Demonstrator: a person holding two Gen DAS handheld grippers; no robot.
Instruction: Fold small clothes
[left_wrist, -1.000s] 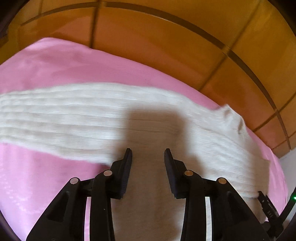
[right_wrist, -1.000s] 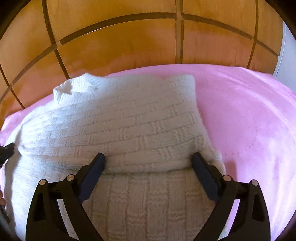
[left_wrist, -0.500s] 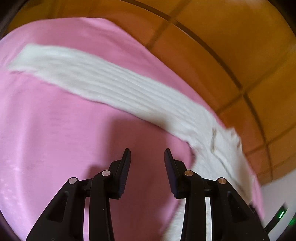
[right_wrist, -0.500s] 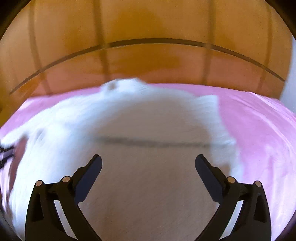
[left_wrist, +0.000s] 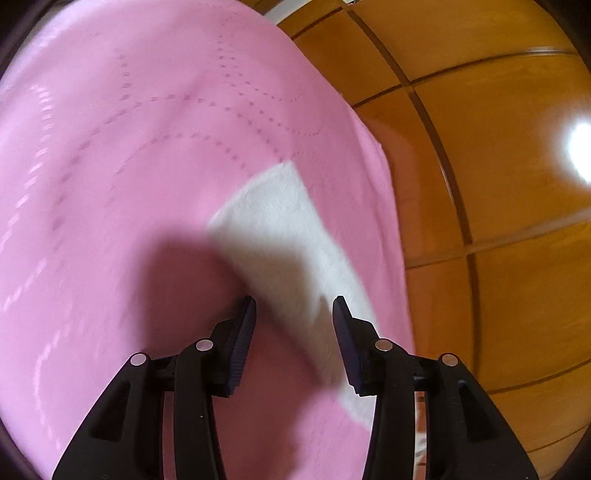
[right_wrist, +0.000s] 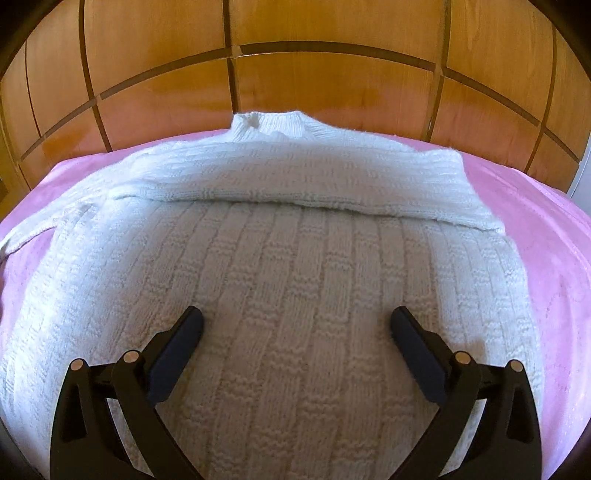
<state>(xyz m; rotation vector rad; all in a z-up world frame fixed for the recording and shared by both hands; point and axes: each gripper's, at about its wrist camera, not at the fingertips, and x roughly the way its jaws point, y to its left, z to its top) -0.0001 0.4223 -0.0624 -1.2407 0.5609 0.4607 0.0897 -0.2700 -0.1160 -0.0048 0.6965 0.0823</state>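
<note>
one white sweater (right_wrist: 295, 280), two grippers (right_wrist: 295, 328) parted

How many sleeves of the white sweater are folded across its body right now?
1. One sleeve lies folded across the sweater body, below the collar. The other sleeve stretches out on the pink blanket, ahead of the open left gripper.

You see a pink blanket (left_wrist: 129, 192) with dotted stitched curves spread across the surface. Behind it stands a glossy orange wood panel wall (right_wrist: 332, 85) crossed by dark grooves, with a bright glare spot (left_wrist: 580, 151).
</note>
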